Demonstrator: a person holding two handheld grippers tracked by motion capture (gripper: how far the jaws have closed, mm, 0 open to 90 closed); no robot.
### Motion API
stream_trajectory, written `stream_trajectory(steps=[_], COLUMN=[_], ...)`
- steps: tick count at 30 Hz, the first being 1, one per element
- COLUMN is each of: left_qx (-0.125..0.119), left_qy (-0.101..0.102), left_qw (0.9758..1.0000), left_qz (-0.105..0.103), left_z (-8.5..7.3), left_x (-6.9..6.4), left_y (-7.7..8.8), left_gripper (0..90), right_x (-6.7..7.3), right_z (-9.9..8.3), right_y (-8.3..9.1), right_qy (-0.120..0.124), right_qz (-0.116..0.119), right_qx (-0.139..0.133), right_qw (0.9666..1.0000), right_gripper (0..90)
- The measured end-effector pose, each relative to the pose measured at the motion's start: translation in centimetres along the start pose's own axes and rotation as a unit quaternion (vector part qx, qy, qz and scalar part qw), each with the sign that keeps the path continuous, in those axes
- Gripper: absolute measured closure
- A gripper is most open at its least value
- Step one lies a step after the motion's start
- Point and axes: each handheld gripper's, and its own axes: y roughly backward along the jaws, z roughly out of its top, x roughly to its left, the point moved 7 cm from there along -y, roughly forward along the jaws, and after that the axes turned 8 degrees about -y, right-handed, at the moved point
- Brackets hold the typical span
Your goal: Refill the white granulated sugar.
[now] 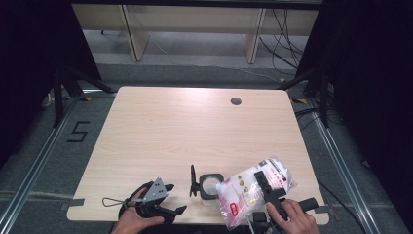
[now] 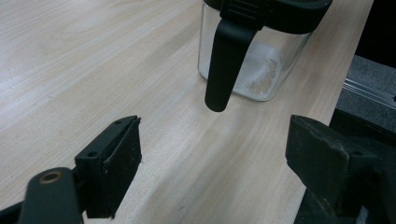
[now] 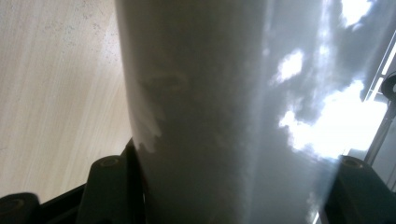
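Pale wood-grain table (image 1: 160, 136), rectangular with rounded corners and a round cable hole (image 1: 236, 101) near its far edge, seen whole from the high view; the left gripper view resolves its fine grain at close range. Clear plastic bag (image 1: 253, 187) of white granules, soft and crinkled, with a red and white printed label, lies tilted over the table's near right corner, its lower end against the jar. The right gripper view gives the bag (image 3: 224, 116) from beneath as a translucent grey sheet with bright patches, the printing unreadable. Right gripper (image 1: 267, 187), matte black, held by the right hand (image 1: 292, 219), clamps the bag between its jaws. Left gripper (image 1: 158, 197), black with a grey three-cornered plate, rests near the front edge in the left hand (image 1: 131, 222); in its own view the left gripper (image 2: 212, 158) has its jaws spread wide over bare wood, gripping nothing. Square clear jar (image 1: 210, 187), black-rimmed, lid (image 1: 193, 180) swung upright; the left gripper view alone reveals white powder in its base (image 2: 261, 70) and a smooth black latch (image 2: 226, 60) hanging down.
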Motion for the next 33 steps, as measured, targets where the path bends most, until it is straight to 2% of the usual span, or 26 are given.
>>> stream_trajectory(steps=[1, 4, 6, 7, 9, 10, 11, 12, 16, 17, 18, 19, 20, 21, 22, 23, 24, 25, 26, 29, 30, 33], left_qx=[-0.015, -0.012, -0.016, -0.014, -0.016, -0.020, -0.007, -0.012, -0.010, -0.021, 0.000, -0.007, -0.012, -0.015, -0.014, -0.014, -0.010, -0.010, -0.013, -0.014, -0.007, -0.014], left_qy=[0.007, 0.001, 0.005, 0.009, 0.006, 0.008, -0.001, 0.011, -0.001, -0.002, -0.013, 0.008, 0.006, 0.007, -0.007, -0.007, 0.009, 0.009, 0.008, 0.002, -0.009, -0.005], left_qw=[0.9999, 0.9999, 0.9999, 0.9999, 0.9998, 0.9998, 1.0000, 0.9999, 0.9999, 0.9998, 0.9999, 0.9999, 0.9999, 0.9999, 0.9999, 0.9999, 0.9999, 0.9999, 0.9999, 0.9999, 0.9999, 0.9999], left_qz=[0.003, 0.000, 0.003, 0.003, 0.000, 0.002, -0.002, -0.005, 0.002, 0.000, -0.001, -0.002, 0.007, 0.001, 0.001, 0.001, -0.002, -0.002, 0.006, 0.002, -0.003, 0.001], left_z=[0.15, 0.11, 0.15, 0.11, 0.08, 0.13, 0.05, 0.11, 0.05, 0.18, -0.02, 0.04, 0.05, 0.04, 0.08, 0.08, 0.08, 0.08, 0.04, 0.04, 0.06, 0.05], left_x=[-0.18, -0.20, -0.15, -0.19, -0.26, -0.30, -0.11, -0.22, -0.24, -0.20, 0.08, -0.17, -0.14, -0.25, -0.11, -0.11, -0.21, -0.21, -0.14, -0.23, -0.03, -0.15], left_y=[-0.16, -0.07, -0.15, -0.10, -0.10, -0.12, 0.11, 0.00, 0.05, -0.10, 0.14, 0.03, -0.04, -0.03, 0.04, 0.04, 0.04, 0.04, -0.05, 0.03, 0.12, 0.06], left_gripper=[17.8, 17.8, 17.8, 17.8, 17.8, 17.8, 17.8, 17.8, 17.8, 17.8, 17.8, 17.8, 17.8, 17.8, 17.8, 17.8, 17.8, 17.8, 17.8, 17.8, 17.8, 17.8], right_x=[0.18, 0.22, 0.26, 0.30, 0.29, 0.40, 0.40, 0.41, 0.38, 0.36, 0.61, 0.37, 0.51, 0.68, 0.59, 0.59, 0.61, 0.61, 0.38, 0.18, 0.27, 0.27], right_z=[0.26, 0.20, 0.15, 0.09, 0.05, -0.05, -0.05, -0.02, 0.10, 0.16, 0.07, 0.16, 0.11, 0.00, -0.03, -0.03, -0.08, -0.08, -0.01, -0.01, -0.01, 0.02], right_y=[-0.29, -0.31, -0.26, -0.32, -0.33, -0.31, -0.31, -0.32, -0.35, -0.36, -0.30, -0.27, -0.27, -0.15, -0.13, -0.13, -0.12, -0.12, -0.15, -0.22, -0.18, -0.17], right_qy=[-0.031, -0.035, -0.035, -0.051, -0.053, -0.063, -0.063, -0.059, -0.054, -0.050, -0.065, -0.048, -0.062, -0.067, -0.059, -0.059, -0.056, -0.056, -0.039, -0.025, -0.033, -0.036], right_qz=[-0.019, -0.019, -0.013, -0.016, -0.017, -0.016, -0.016, -0.014, -0.016, -0.017, -0.016, -0.013, -0.013, -0.001, 0.001, 0.001, 0.002, 0.002, -0.001, -0.004, -0.001, -0.001], right_qx=[-0.023, -0.023, -0.019, -0.023, -0.023, -0.019, -0.019, -0.022, -0.024, -0.025, -0.021, -0.021, -0.020, -0.008, -0.008, -0.008, -0.005, -0.005, -0.007, -0.009, -0.008, -0.008], right_qw=[0.9991, 0.9990, 0.9991, 0.9983, 0.9982, 0.9977, 0.9977, 0.9979, 0.9981, 0.9983, 0.9976, 0.9985, 0.9978, 0.9977, 0.9982, 0.9982, 0.9984, 0.9984, 0.9992, 0.9996, 0.9994, 0.9993], right_gripper=[42.2, 42.3, 42.3, 42.4, 42.4, 42.5, 42.5, 42.5, 42.5, 42.5, 42.5, 42.6, 42.6, 42.6, 42.6, 42.6, 42.6, 42.6, 42.6, 42.6, 42.6, 42.6])
